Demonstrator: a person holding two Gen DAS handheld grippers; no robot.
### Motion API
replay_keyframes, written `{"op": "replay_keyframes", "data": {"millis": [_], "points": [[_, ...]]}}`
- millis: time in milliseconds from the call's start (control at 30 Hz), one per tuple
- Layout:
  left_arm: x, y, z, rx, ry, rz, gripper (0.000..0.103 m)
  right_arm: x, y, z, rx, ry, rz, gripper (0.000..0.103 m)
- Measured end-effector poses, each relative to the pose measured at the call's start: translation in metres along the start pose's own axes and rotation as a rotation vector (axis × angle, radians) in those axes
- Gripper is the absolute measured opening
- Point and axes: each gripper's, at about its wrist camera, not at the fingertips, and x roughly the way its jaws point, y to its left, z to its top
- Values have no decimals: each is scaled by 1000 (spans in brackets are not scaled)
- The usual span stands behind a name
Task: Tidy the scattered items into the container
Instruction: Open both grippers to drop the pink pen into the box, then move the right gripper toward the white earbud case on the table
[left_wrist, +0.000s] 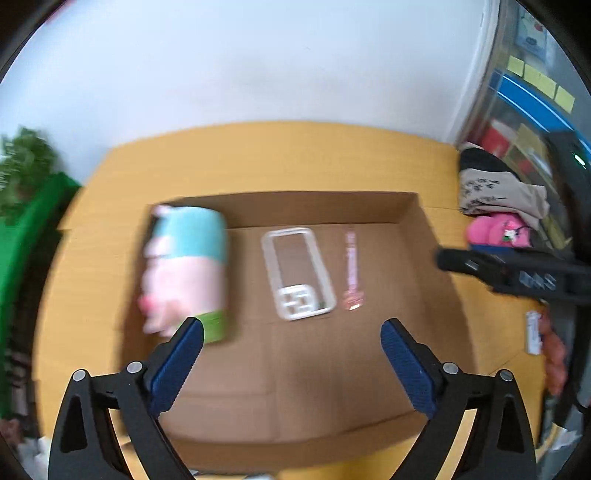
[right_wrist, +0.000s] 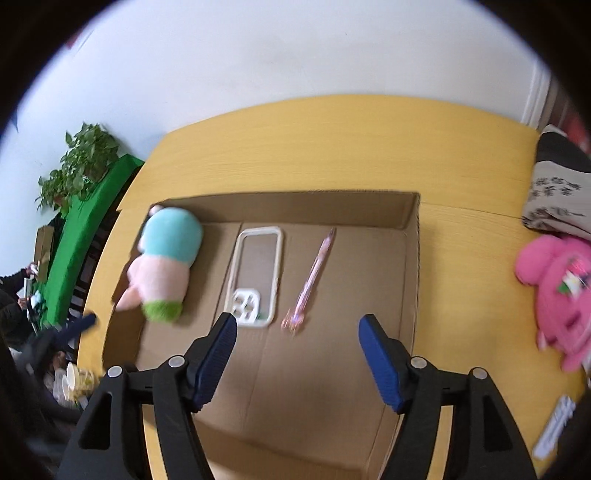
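Above cardboard box (right_wrist: 412, 236): left claw (left_wrist: 291, 338) and right claw (right_wrist: 297, 332) hover, both spread, holding nothing.

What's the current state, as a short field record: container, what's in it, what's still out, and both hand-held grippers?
container: shallow brown cardboard box on yellow wooden table
in box, left: pink, blue and green plush toy, lying down
in box, middle: clear plastic phone case, lying flat
in box, right: pink pen
still out: bright pink plush toy on table, right of box
left hand-held gripper: open, empty, above box
right hand-held gripper: open, empty, above box
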Motion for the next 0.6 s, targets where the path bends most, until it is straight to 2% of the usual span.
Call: {"op": "replay_keyframes", "data": {"millis": [33,133,300,600], "points": [[-20,4,-11,1,-9,26,99,-7,7,-8,-5,2,3,68],[-45,16,-23,-10,-33,73,99,-27,27,-33,-20,10,-5,69],[-102,15,-45,-10,-78,81,101,-62,51,-67,-31,-8,-13,69],[-151,5,-60,9,-158,89,102,-113,68,-102,-41,-52,-90,69]]}}
